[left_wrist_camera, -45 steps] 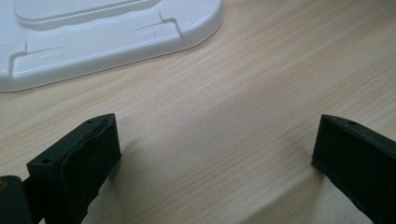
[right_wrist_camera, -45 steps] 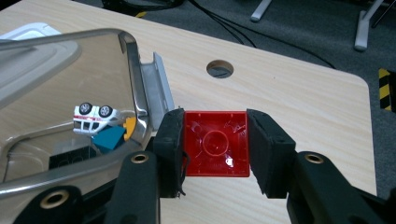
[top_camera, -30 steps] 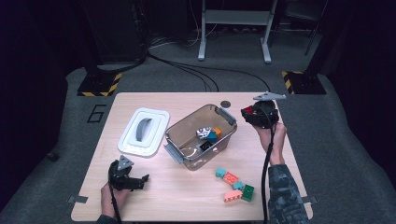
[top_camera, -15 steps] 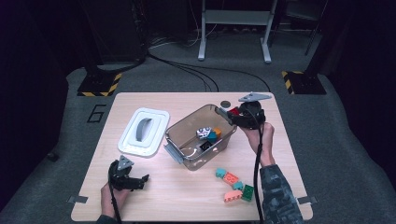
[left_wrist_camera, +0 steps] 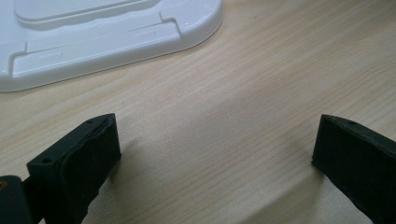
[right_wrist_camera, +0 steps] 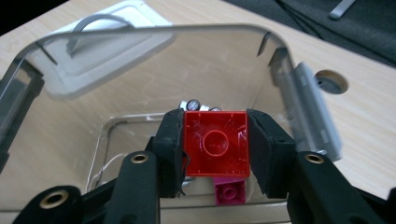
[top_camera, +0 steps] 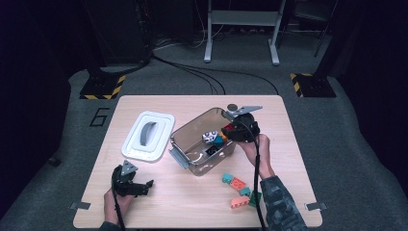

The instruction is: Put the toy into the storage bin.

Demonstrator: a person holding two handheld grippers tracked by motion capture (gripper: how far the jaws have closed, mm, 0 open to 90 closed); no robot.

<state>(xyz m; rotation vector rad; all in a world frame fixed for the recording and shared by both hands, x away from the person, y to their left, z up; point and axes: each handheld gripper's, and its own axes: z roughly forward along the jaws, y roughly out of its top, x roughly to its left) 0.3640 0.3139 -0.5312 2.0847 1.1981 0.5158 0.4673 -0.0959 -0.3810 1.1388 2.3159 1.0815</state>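
- Two grippers are at work: the right gripper [top_camera: 230, 131] hangs over the near-right rim of the clear plastic bin [top_camera: 192, 144], the left gripper [top_camera: 139, 185] sits low at the table's near-left edge.
- The right gripper view gives what the high view cannot: the jaws are clamped on a red brick [right_wrist_camera: 215, 143], hollow underside facing the camera, with a magenta brick [right_wrist_camera: 229, 190] stuck beneath it, both held above the bin's open mouth.
- The left gripper view shows its jaws spread wide with nothing between them, only bare wood, and a corner of the white lid [left_wrist_camera: 93, 32] just ahead.
- The high view alone shows the loose bricks [top_camera: 240, 190] in teal, orange and salmon lying near the person's right forearm, apart from the bin.
- The light wooden table [top_camera: 298, 159] stands on grey carpet; black cables, yellow-black striped blocks and a metal stand lie beyond it in a dark room.
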